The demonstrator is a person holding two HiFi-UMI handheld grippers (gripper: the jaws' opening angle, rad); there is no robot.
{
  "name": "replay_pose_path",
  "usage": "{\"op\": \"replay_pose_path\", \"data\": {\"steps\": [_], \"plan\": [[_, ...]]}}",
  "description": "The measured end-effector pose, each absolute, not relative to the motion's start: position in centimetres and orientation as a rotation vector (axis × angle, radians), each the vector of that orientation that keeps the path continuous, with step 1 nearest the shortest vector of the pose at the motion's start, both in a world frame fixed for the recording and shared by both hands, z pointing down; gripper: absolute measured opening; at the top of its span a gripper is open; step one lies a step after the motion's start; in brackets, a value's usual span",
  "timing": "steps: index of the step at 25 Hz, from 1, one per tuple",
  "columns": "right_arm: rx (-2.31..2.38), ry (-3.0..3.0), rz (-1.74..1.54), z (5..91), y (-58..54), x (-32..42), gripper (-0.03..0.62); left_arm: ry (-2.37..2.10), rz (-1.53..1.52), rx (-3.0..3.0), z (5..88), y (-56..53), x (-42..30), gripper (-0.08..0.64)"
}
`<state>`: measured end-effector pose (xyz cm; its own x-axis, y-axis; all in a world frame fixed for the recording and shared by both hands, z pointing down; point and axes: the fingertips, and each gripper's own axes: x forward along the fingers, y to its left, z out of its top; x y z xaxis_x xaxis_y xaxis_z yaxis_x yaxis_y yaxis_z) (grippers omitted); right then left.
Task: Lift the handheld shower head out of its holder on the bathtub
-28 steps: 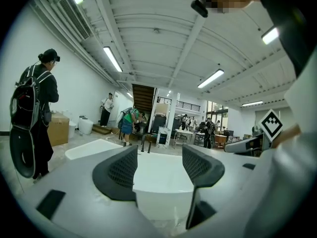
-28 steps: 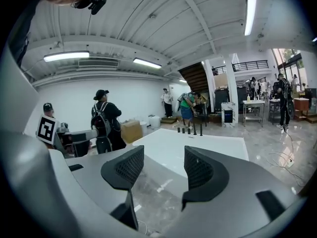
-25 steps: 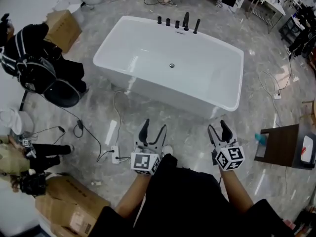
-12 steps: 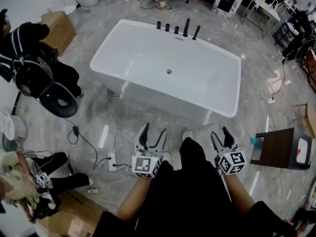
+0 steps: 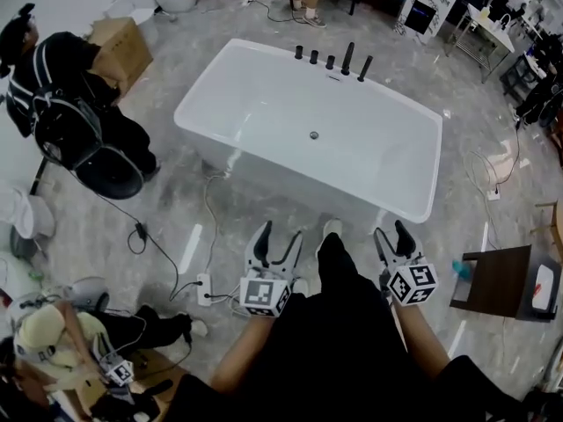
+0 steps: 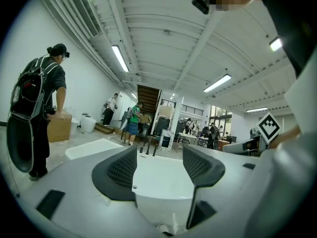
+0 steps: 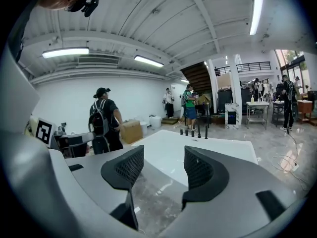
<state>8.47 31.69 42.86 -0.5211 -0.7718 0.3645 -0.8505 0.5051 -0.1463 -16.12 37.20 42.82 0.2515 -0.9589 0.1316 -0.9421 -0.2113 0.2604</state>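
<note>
The white bathtub (image 5: 369,148) stands ahead of me on the grey marble floor. A row of black fittings (image 5: 332,60) rises from its far rim; the handheld shower head is among them, and I cannot tell which upright piece it is. My left gripper (image 5: 277,236) and right gripper (image 5: 391,233) hover over the floor short of the tub's near side, both open and empty. In the left gripper view the left gripper (image 6: 159,165) frames the fittings (image 6: 147,150) far off. In the right gripper view the right gripper (image 7: 164,167) shows the fittings (image 7: 195,132) beyond it.
A person with a backpack (image 5: 75,104) stands left of the tub beside a cardboard box (image 5: 123,47). A power strip (image 5: 204,288) and cables lie on the floor at my left. A dark side table (image 5: 501,280) is at the right. Another person (image 5: 48,341) crouches at lower left.
I have stepped slightly closer to the tub, one foot forward. Both grippers stay open at the same height. The crouching person at lower left has shifted.
</note>
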Motion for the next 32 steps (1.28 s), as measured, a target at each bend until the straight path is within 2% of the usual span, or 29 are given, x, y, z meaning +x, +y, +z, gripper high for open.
{"op": "replay_pose_path", "data": {"steps": [7,17,32], "plan": [[1.382,-2.511,0.517,45.0,26.3,10.3,0.224,-1.755,-0.012,2.275,43.1,31.4,-14.0,0.267],[1.33,-2.502,0.602,46.9,12.6,13.1,0.224,-1.678,0.053,2.267,44.2,16.8,-9.0,0.267],[1.38,-2.5,0.613,47.3,-3.0,21.2,0.224,-1.727,0.109,2.294,43.4,2.0,-3.9,0.267]]}}
